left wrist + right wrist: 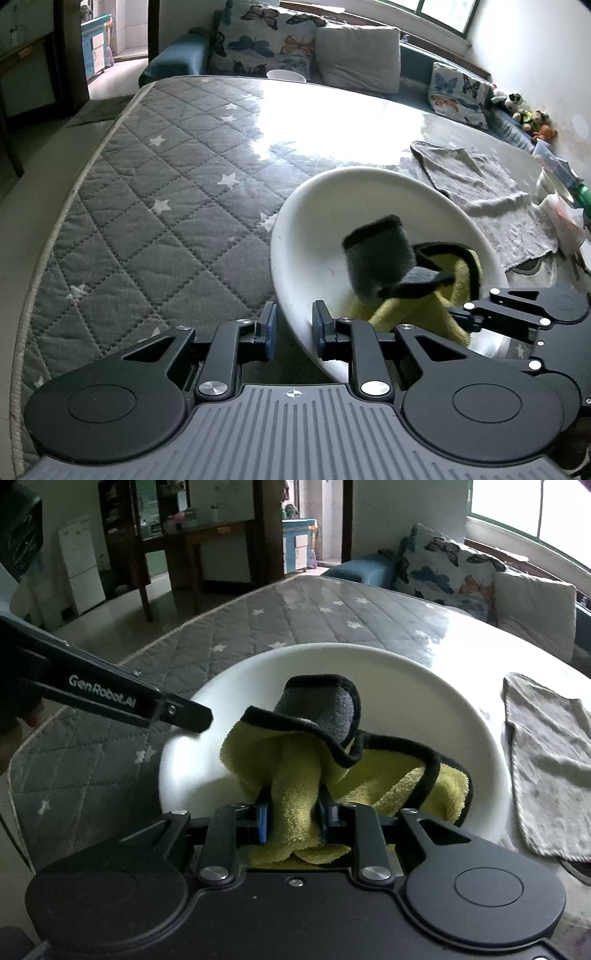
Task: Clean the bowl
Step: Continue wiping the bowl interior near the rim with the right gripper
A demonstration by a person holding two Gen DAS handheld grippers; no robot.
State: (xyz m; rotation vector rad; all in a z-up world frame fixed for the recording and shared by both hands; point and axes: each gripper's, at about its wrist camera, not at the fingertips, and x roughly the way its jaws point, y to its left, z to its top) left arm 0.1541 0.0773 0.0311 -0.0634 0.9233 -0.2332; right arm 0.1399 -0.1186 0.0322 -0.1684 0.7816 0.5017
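The white bowl (317,236) was tilted up off the quilted grey star-print surface (147,206), its open side turned toward the right gripper (293,814). The left gripper (293,328) held the bowl by its near rim: the rim passed between the two blue-padded fingers (270,328), one finger outside the wall and one inside, the jaws closed down narrow on the wall. In the right wrist view the left gripper's black arm reached in from the left and met the bowl's left rim (184,716). The right gripper's fingers were pinched narrow on a bunched fold of a yellow cloth (295,775) with black edging and a grey reverse side. The free part of the cloth spread forward inside the bowl, with a grey flap (325,709) standing up toward the bowl's middle and the yellow pile lying against the lower inner wall. Whether the grey flap actually pressed on the bowl's surface could not be told. A grey towel (476,181) lay flat on the surface to the right of the bowl, just beside it. Butterfly-print cushions (266,37) and a plain grey cushion (358,55) sat at the far edge, with small stuffed toys (524,114) at far right. Strong window glare washed out the middle of the surface.
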